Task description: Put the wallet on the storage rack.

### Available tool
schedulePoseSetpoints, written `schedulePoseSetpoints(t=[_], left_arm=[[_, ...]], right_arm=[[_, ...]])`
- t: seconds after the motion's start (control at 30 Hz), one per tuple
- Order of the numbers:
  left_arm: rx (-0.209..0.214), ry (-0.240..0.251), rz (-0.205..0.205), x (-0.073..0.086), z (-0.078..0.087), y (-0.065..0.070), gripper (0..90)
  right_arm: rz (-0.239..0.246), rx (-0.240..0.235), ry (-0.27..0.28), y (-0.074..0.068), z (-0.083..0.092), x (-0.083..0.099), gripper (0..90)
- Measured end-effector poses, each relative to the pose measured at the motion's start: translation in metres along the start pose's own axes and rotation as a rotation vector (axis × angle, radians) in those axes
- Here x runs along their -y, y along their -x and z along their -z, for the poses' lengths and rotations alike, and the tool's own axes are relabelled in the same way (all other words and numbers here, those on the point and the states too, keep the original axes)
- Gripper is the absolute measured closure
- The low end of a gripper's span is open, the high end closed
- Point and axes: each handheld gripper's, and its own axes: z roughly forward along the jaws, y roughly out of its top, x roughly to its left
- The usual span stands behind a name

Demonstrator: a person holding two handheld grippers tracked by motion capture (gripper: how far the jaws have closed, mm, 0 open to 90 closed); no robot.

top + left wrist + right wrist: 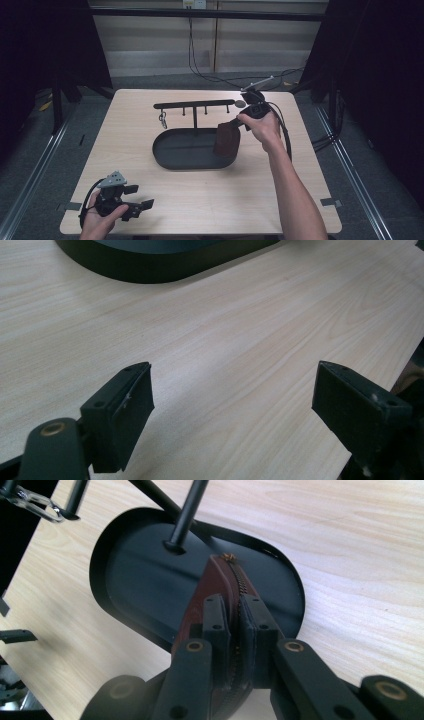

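I can read no text, label, brand, number or sign here: nothing legible from where I sit.

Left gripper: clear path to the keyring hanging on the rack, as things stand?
Probably yes. The left gripper rests open at the table's near edge, bare wood ahead of it. The keyring hangs at the rack's left end, away from the right gripper holding the brown pouch.
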Motion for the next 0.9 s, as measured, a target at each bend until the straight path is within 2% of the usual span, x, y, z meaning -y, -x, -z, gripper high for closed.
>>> schedulePoseSetpoints(t=[0.17, 0.3, 0.43, 0.57, 0.7, 0.9], left_arm=[[0.0, 0.004, 0.001, 0.0, 0.001, 0.0, 16.7], [-0.002, 0.005, 0.005, 0.0, 0.001, -0.001, 16.8], [-0.002, 0.005, 0.002, 0.0, 0.001, -0.001, 16.8], [-0.01, -0.009, 0.006, 0.0, 0.0, -0.001, 17.4], [-0.005, 0.001, 0.005, 0.0, 0.002, -0.001, 17.5], [-0.002, 0.001, 0.007, -0.001, 0.002, -0.002, 17.5]], right_arm=[[-0.039, -0.011, 0.061, 0.003, -0.006, -0.001, 82.7], [-0.05, -0.012, 0.079, 0.007, -0.012, 0.001, 82.8], [-0.086, -0.03, 0.107, 0.013, -0.021, 0.005, 82.8], [-0.116, -0.031, 0.09, 0.017, -0.036, 0.01, 82.9], [-0.152, -0.033, 0.117, 0.02, -0.048, 0.015, 82.9], [-0.162, -0.068, 0.134, 0.02, -0.06, 0.018, 82.8]])
